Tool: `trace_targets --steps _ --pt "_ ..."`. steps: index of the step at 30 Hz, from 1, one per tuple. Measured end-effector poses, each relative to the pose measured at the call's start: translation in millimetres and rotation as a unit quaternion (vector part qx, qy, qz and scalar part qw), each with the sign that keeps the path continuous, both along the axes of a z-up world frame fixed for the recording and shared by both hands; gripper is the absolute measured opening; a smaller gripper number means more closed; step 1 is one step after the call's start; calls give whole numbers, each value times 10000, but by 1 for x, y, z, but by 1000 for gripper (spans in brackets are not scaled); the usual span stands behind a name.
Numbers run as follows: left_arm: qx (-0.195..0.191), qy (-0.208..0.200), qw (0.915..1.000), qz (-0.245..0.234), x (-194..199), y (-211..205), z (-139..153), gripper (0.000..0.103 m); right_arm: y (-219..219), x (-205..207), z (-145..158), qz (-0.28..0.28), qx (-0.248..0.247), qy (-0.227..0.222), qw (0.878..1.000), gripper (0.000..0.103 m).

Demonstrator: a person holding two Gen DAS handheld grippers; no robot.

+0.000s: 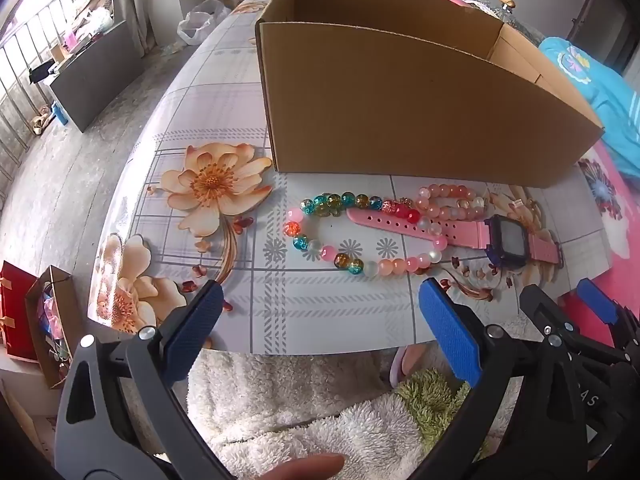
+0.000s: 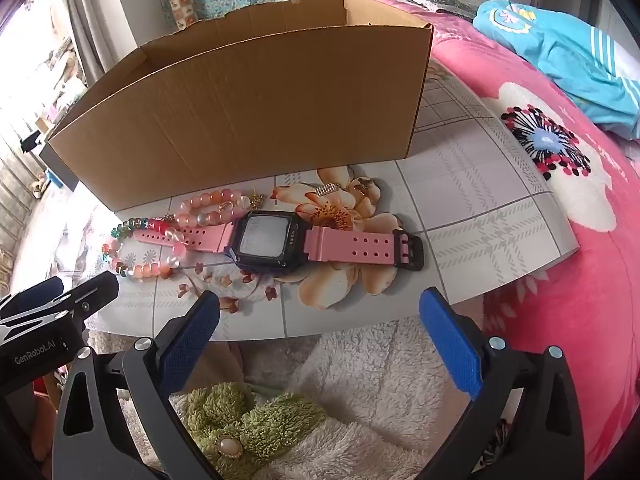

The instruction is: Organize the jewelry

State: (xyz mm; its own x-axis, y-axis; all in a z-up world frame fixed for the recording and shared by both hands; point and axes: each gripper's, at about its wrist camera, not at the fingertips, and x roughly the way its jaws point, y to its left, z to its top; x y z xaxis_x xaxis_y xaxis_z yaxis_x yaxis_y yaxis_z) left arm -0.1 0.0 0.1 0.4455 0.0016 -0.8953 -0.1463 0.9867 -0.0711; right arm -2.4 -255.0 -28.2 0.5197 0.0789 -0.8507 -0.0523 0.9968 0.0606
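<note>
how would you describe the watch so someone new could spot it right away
Find the open cardboard box on the flower-print table. In front of it lies the watch, flat, beside the bead bracelets. It alone has a dark square face and a pink holed strap.

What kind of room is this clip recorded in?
Probably a bedroom at home: a small table with a floral cover stands against a bed with a pink blanket, and clothing lies on it.
</note>
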Motion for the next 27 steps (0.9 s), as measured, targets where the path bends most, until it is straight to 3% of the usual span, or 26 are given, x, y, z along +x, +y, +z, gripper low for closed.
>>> trace_targets --steps 27 --pt "78 6 10000 11 -1 3 -5 95 1 0 4 19 105 -31 9999 98"
